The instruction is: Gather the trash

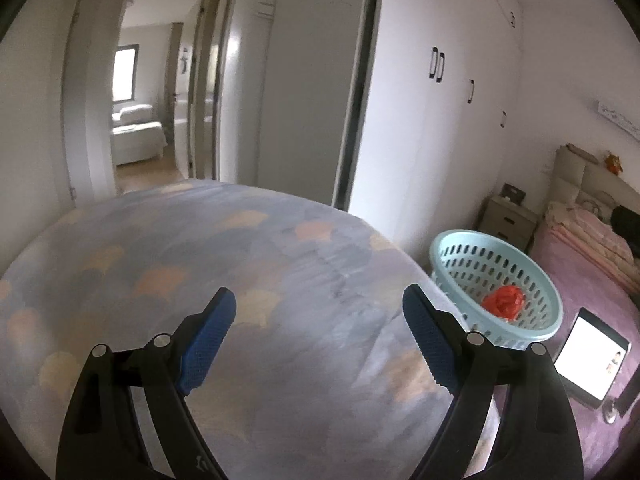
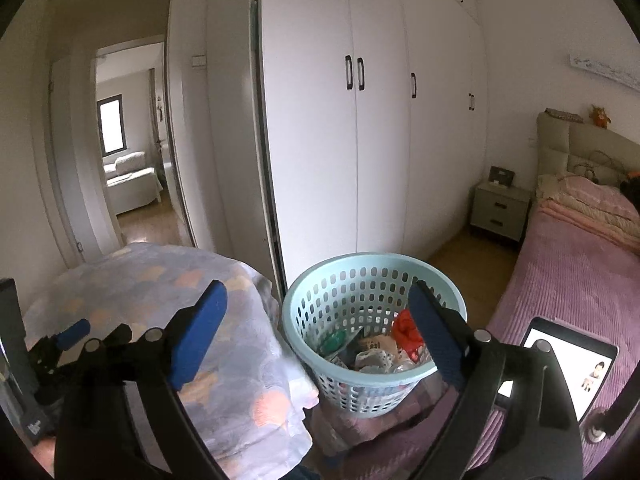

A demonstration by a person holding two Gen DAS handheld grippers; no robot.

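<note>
A light-blue perforated basket (image 2: 360,394) stands between the cloth-covered surface and the bed. It holds trash: a crumpled red bag (image 2: 405,330), a green scrap (image 2: 334,342) and crumpled papers (image 2: 374,356). My right gripper (image 2: 316,288) hangs open just above and in front of the basket, with nothing between its blue pads. My left gripper (image 1: 318,294) is open and empty over the patterned cloth (image 1: 224,264). From there the basket (image 1: 516,338) lies to the right, the red bag (image 1: 505,303) inside it. One blue pad (image 2: 74,330) of the left gripper shows at the left of the right wrist view.
A lit tablet (image 2: 568,364) lies on the purple bed (image 2: 568,280) at the right. White wardrobe doors (image 2: 352,160) fill the back wall, with a nightstand (image 2: 500,210) beside the bed. An open doorway (image 2: 132,152) at the left leads to another room.
</note>
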